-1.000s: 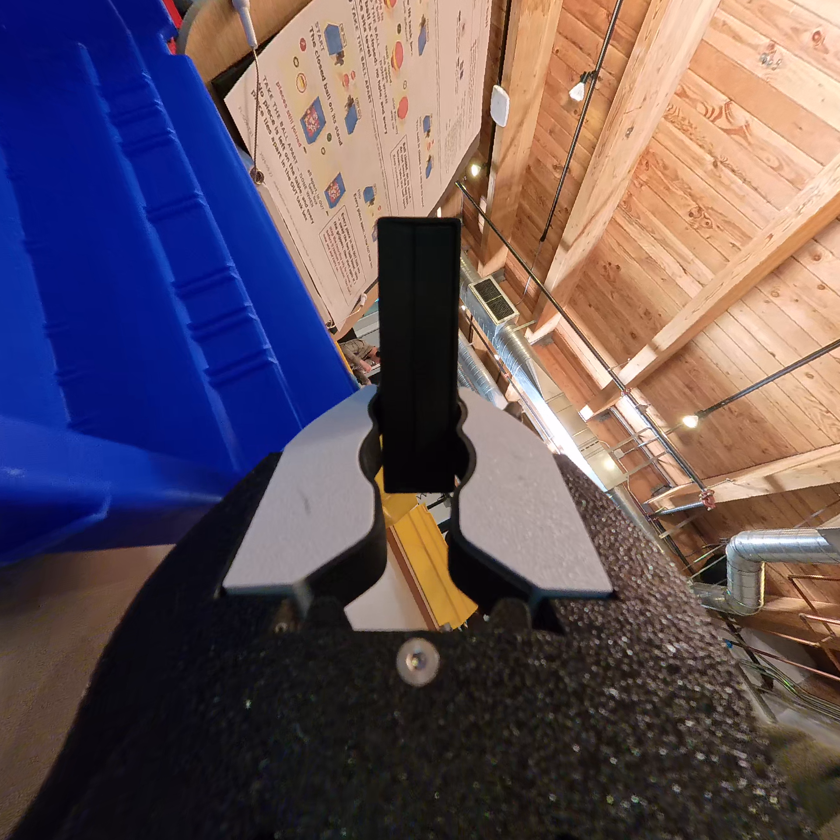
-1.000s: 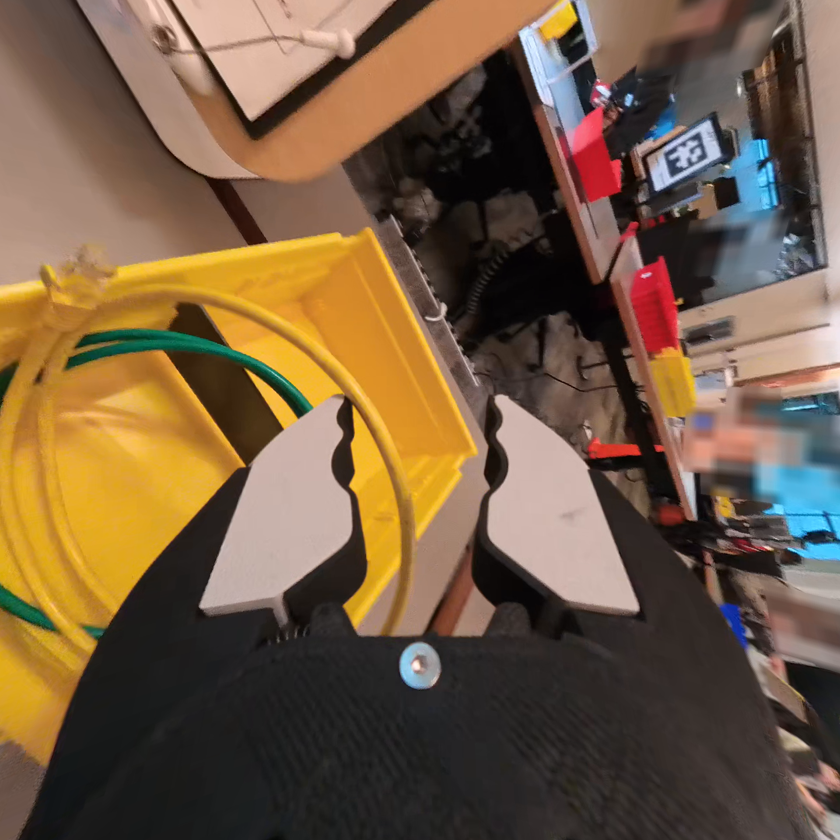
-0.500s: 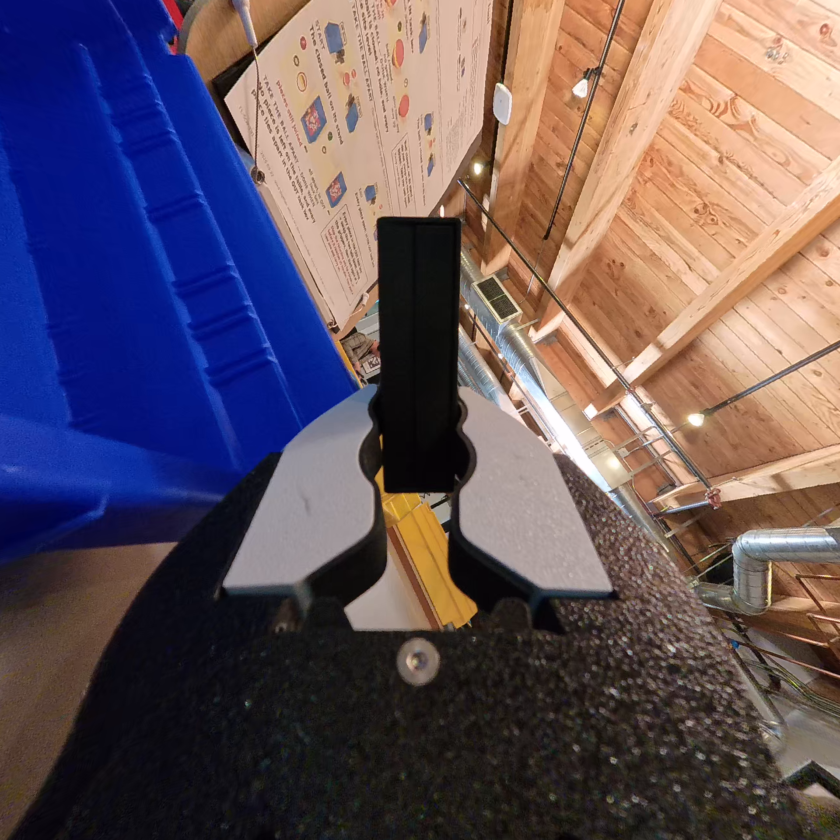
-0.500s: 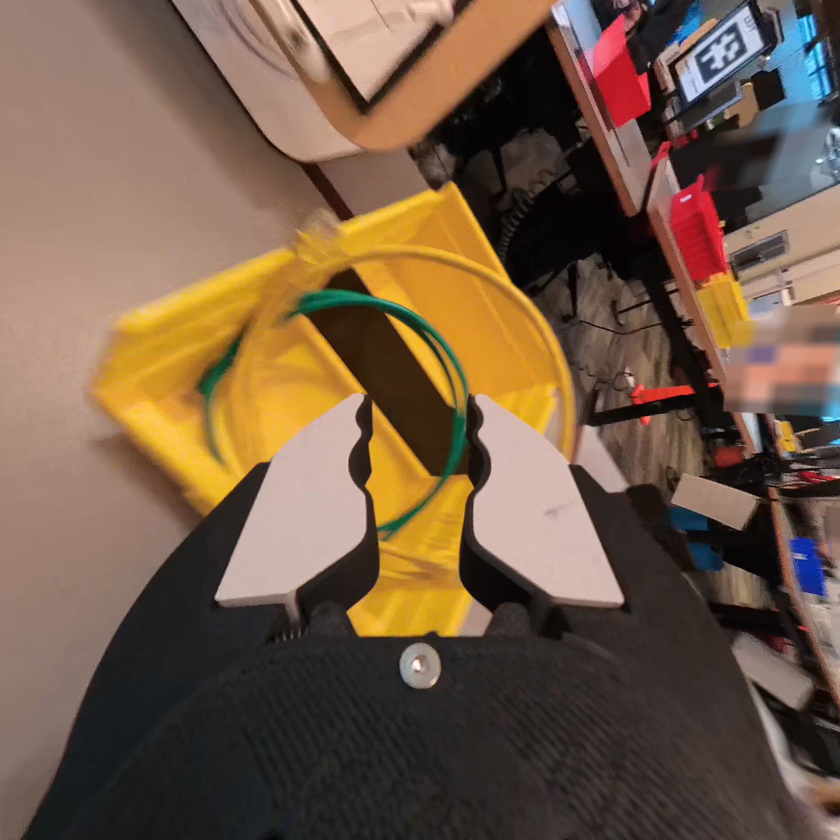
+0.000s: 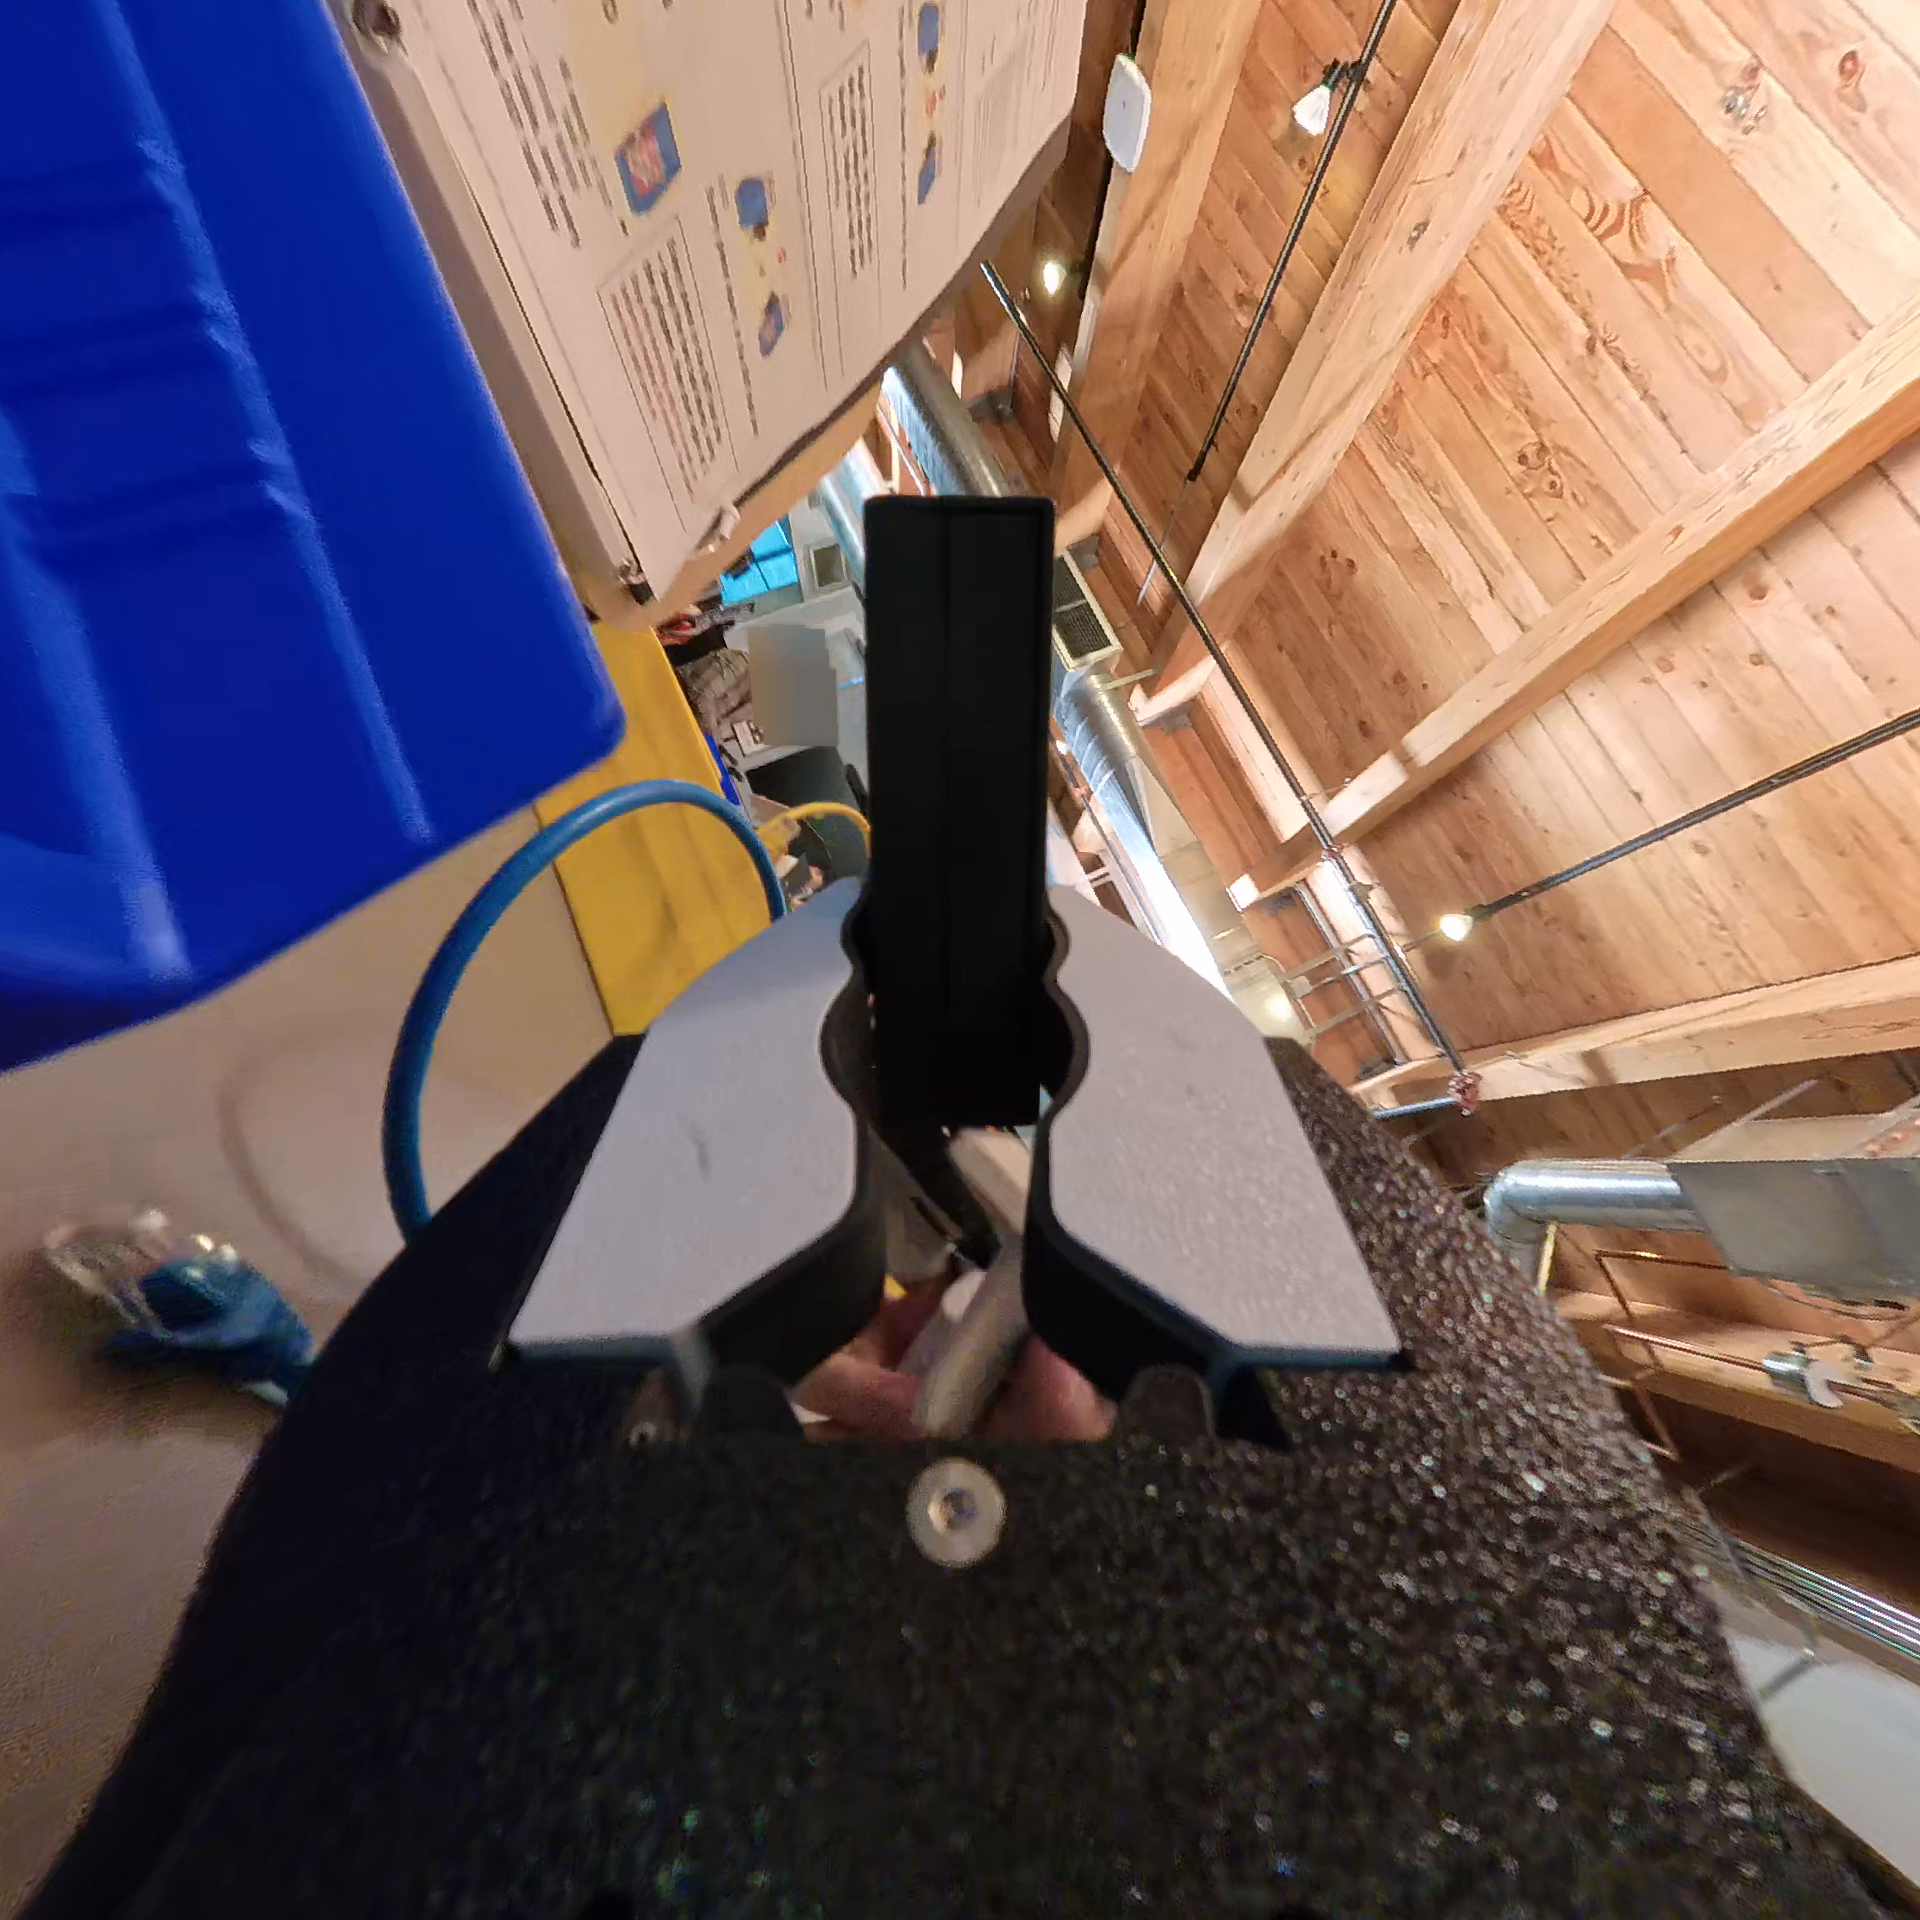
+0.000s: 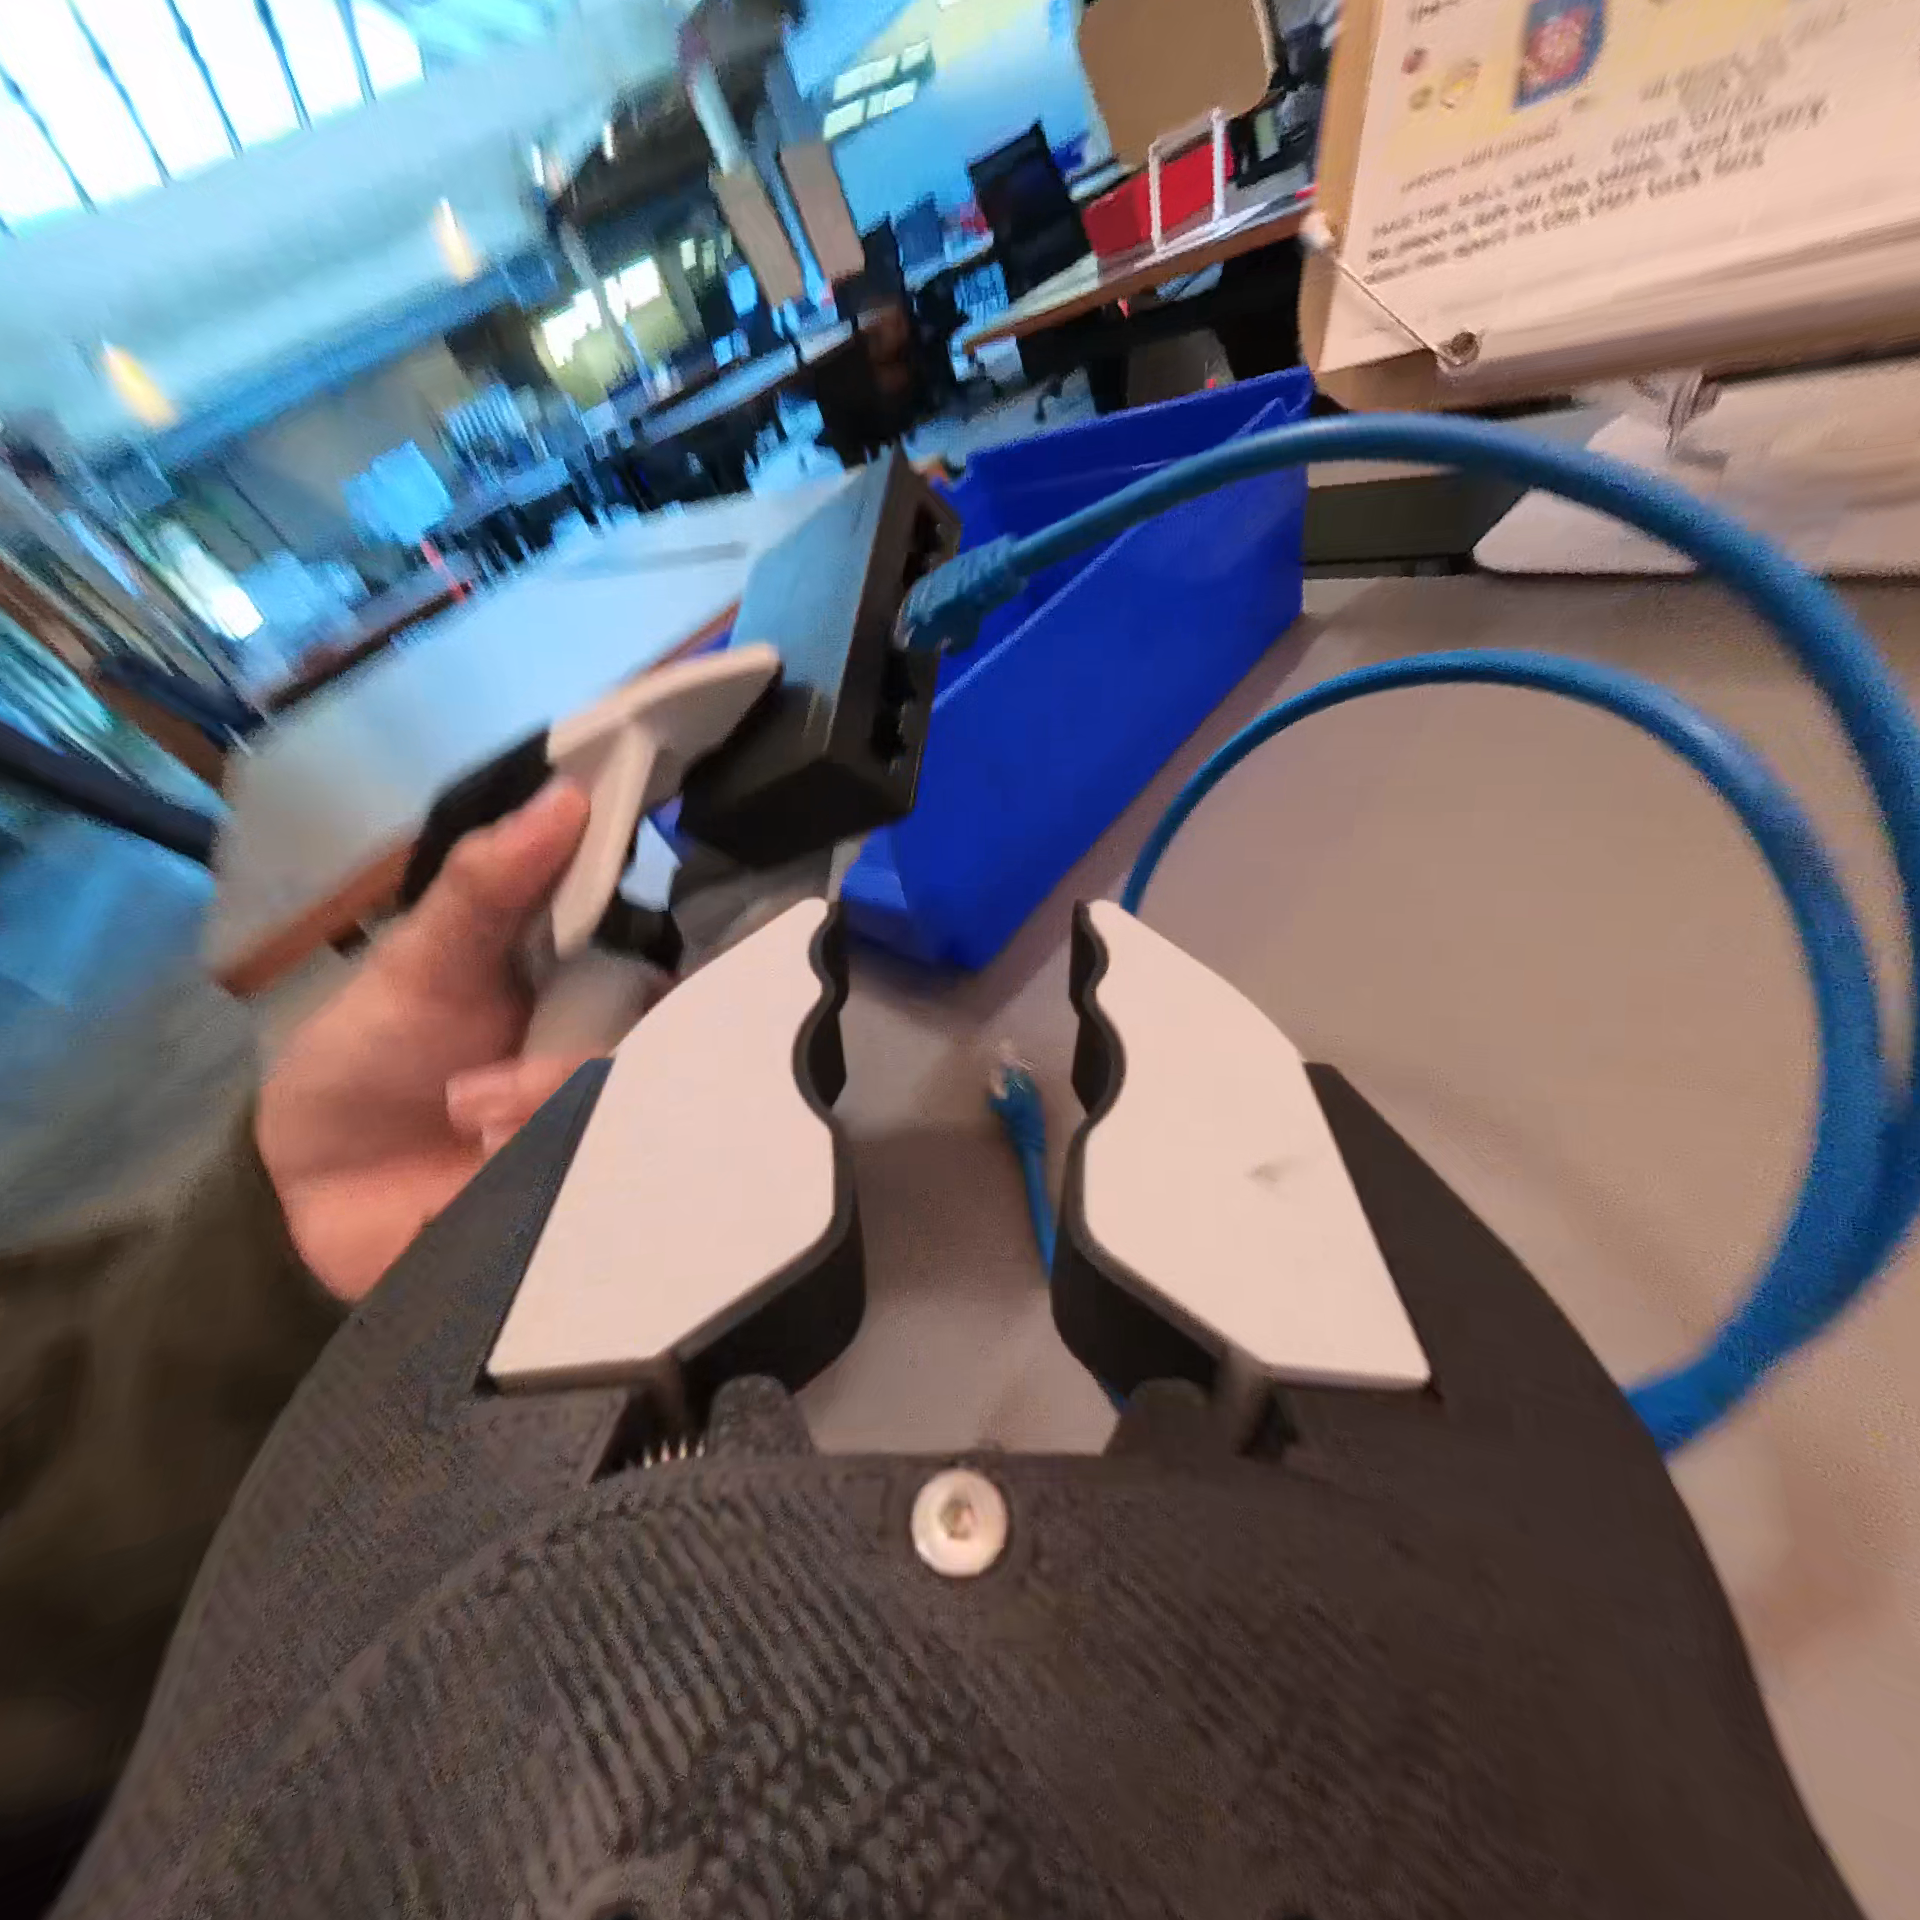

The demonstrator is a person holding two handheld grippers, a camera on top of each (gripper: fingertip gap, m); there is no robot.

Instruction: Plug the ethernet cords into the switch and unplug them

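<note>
My left gripper [image 5: 956, 966] is shut on the black switch [image 5: 956, 790], held upright and seen edge-on. In the right wrist view the switch [image 6: 831, 665] is held up in the left gripper [image 6: 665, 717] by a hand [image 6: 436, 1039]. A blue ethernet cord [image 6: 1766, 790] is plugged into the switch by one connector [image 6: 956, 592] and loops over the table. Its free connector [image 6: 1013, 1091] lies on the table between the fingers of my right gripper [image 6: 951, 997], which is open and empty. The cord's loop [image 5: 457, 966] and free connector [image 5: 208, 1309] show in the left wrist view.
A blue bin [image 6: 1091, 665] stands on the grey table [image 6: 1455, 935] behind the switch; it fills the upper left of the left wrist view [image 5: 208, 520]. A poster board [image 6: 1621, 177] stands at the back right. A yellow bin [image 5: 644, 852] lies beyond. My hands' fingertips stand some 6 cm from each other.
My right gripper swung away from the yellow bin with yellow and green cords and now faces the switch and blue cord. My left gripper shifted, so the blue cord came into its view.
</note>
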